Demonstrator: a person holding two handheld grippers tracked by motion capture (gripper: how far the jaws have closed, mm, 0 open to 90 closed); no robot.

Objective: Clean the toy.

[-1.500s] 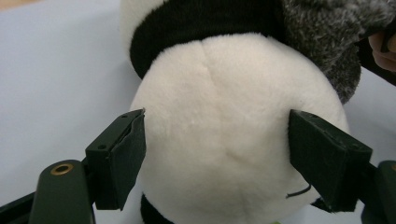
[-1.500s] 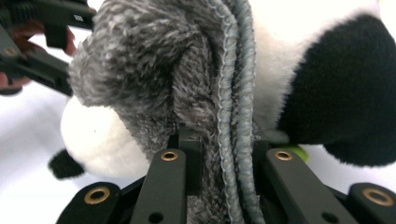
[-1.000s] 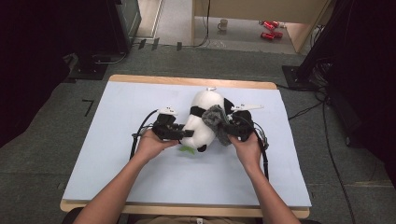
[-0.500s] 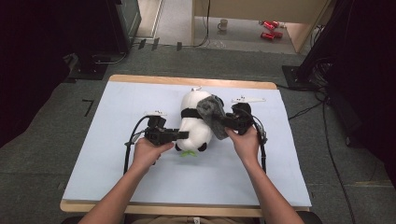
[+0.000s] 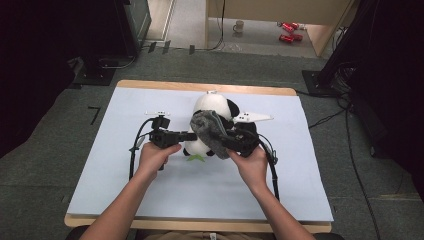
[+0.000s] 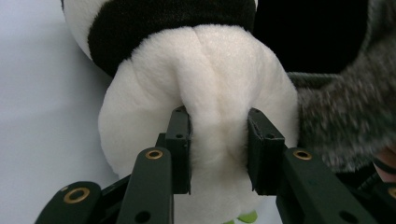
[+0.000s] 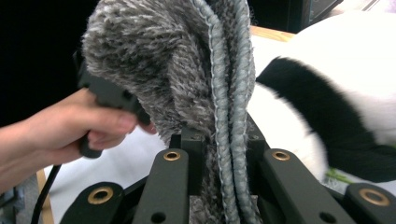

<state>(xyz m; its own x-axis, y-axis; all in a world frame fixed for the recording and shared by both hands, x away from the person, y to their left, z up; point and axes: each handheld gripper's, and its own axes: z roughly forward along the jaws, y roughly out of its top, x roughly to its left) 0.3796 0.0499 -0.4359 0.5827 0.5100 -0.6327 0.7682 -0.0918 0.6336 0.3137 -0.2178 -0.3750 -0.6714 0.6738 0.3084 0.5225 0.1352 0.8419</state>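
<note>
- Left gripper point(image 6: 218, 149): jaws had just been closing, pinched into the white plush of the panda toy point(image 5: 210, 107).
- Right gripper point(image 7: 223, 140): clamped tight on a folded grey cloth point(image 5: 207, 131).
- Panda toy: lay mid-table point(image 5: 100, 150), cloth draped against its flank.

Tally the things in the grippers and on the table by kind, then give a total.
Panda soft toy: 1
Grey fuzzy cloth: 1
Gripper: 2, the left gripper shut on the toy, the right gripper shut on the cloth
Total: 4
</note>
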